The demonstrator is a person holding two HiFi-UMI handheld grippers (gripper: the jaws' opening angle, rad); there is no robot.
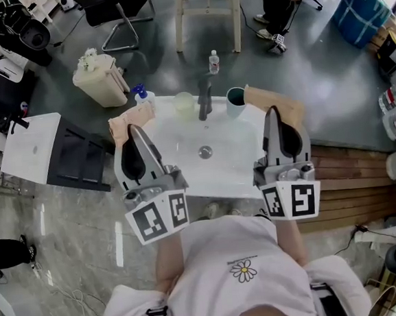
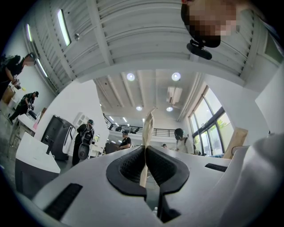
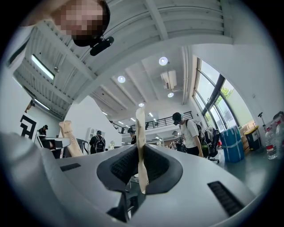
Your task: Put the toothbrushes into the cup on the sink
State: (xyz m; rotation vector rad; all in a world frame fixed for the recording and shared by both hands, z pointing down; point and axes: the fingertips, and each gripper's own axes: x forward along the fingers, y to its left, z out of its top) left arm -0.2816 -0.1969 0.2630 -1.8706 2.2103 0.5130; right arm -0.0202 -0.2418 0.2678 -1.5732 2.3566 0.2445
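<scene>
Between shut pads (image 2: 128,166) | left claw (image 2: 145,153): wrapped toothbrush (image 2: 148,126) | right claw (image 3: 140,156): second toothbrush (image 3: 140,126)

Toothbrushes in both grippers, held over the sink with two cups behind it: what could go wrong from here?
1. The left gripper pinches the left toothbrush, and the right gripper the right toothbrush, only near one end. The long wrapped part may swing or slip out.
2. A pale cup and a dark cup flank the faucet. A toothbrush may enter the wrong cup or knock one over.
</scene>
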